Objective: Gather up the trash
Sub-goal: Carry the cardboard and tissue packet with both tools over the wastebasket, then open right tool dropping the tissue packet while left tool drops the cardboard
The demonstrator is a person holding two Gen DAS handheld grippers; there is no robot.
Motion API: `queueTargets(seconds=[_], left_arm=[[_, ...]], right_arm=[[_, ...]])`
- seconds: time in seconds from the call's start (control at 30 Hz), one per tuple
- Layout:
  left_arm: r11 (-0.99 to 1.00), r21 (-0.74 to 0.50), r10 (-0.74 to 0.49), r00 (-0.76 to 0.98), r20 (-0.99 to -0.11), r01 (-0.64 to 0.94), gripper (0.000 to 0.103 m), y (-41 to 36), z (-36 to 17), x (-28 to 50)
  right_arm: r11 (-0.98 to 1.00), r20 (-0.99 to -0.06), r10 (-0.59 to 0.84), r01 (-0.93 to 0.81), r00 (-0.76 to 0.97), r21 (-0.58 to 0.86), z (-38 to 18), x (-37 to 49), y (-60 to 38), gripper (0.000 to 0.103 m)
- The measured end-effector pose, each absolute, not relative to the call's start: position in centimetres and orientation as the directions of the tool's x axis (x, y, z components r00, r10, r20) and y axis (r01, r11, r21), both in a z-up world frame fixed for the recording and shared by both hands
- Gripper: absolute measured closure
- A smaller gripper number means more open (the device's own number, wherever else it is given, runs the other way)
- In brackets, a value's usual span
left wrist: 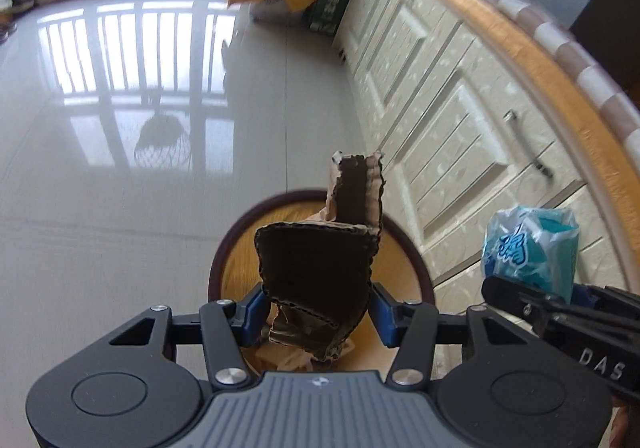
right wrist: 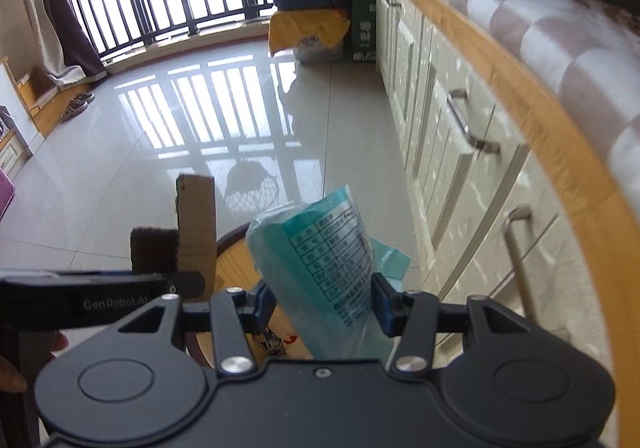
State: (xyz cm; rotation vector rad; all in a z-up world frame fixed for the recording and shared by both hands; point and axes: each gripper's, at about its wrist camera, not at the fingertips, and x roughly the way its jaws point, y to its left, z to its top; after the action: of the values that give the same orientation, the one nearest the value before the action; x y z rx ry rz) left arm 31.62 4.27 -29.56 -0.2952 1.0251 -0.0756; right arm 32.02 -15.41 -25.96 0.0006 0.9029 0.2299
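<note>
Two pieces are in hand: the left gripper (left wrist: 316, 308) clamps torn cardboard (left wrist: 320, 272), the right gripper (right wrist: 322, 302) clamps a teal wrapper (right wrist: 320, 260). Both hang over the bin (left wrist: 236, 268), which already holds scraps; dropping them in is what remains

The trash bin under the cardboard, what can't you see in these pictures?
- Trash bin: its inside, hidden by the cardboard piece, left wrist view.
- Bin's near rim: covered by the left hand-held gripper.
- Teal plastic package: print too small, right wrist view.
</note>
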Motion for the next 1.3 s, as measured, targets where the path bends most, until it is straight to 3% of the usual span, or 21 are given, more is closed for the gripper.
queueTargets(seconds=[0.27, 0.73, 1.03, 1.3], left_arm=[[0.913, -0.344, -0.233, 0.412, -0.881, -0.219, 0.049, 6.7, -34.1, 32.7], [0.85, -0.402, -0.278, 0.359, -0.891, -0.34, 0.049, 8.2, -36.0, 33.6], [0.777, -0.457, -0.339, 0.324, -0.883, -0.433, 0.048, 7.9, -37.7, 33.8], [0.792, -0.427, -0.314, 0.308, -0.898, -0.437, 0.037, 7.4, -37.6, 34.0]], right_arm=[[0.957, -0.838, 0.234, -0.267, 0.492, 0.11, -29.8, 35.7, -13.7, 0.052], [0.914, -0.919, 0.233, -0.396, 0.318, 0.095, -33.8, 41.4, -10.0, 0.05], [0.937, -0.913, 0.219, -0.336, 0.345, 0.097, -33.7, 43.5, -10.4, 0.034], [0.938, -0.923, 0.213, -0.331, 0.322, 0.101, -33.9, 43.5, -11.3, 0.034]])
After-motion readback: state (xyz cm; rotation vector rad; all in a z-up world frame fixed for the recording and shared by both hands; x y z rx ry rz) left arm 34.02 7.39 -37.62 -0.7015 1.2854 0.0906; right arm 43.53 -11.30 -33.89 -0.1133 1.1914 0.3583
